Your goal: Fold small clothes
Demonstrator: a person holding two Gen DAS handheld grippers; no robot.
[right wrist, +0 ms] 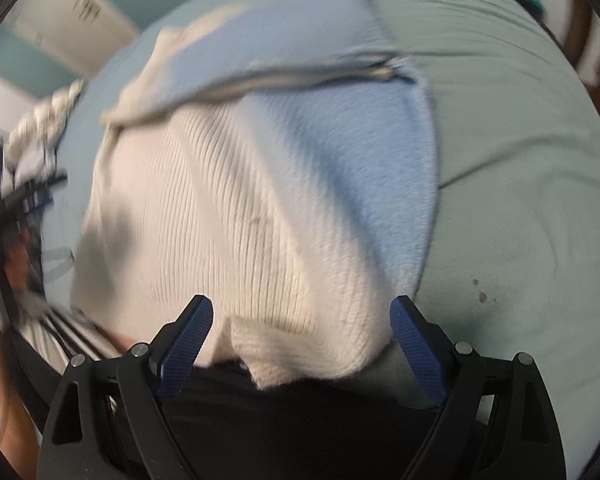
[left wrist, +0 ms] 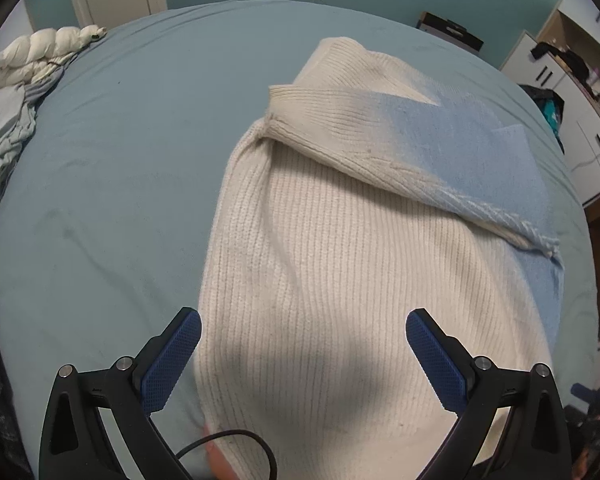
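I use the sweater (left wrist: 340,260) as my landmark; it lies spread on the bed (left wrist: 120,160), cream rib knit shading to pale blue on its right side, with one sleeve (left wrist: 380,136) already crossed over the chest.

Nearest me, my left gripper (left wrist: 303,364) points steeply down over the sweater's near left hem, its jaws spread wide with nothing between the pads; the cream knit lies beneath the gap, untouched. My right gripper (right wrist: 302,346) hangs over the sweater's near right hem, jaws equally wide and empty, the hem edge lying below and between the fingers. That view is smeared, so I cannot judge how close the pads are to the cloth.

Beyond the hem, the body has a soft crease running up its left half. Farther on, the crossed sleeve ends in a loose cuff (left wrist: 540,244) at the sweater's right edge.

Farthest, beyond the sweater's top left, bunched bedding (left wrist: 32,72) sits on the bed's corner.

My worry: if I close on the hem unevenly, I may pinch the bedsheet along with it, or catch only the top layer. Lifting then would drag the sleeve off the chest and skew the fold.
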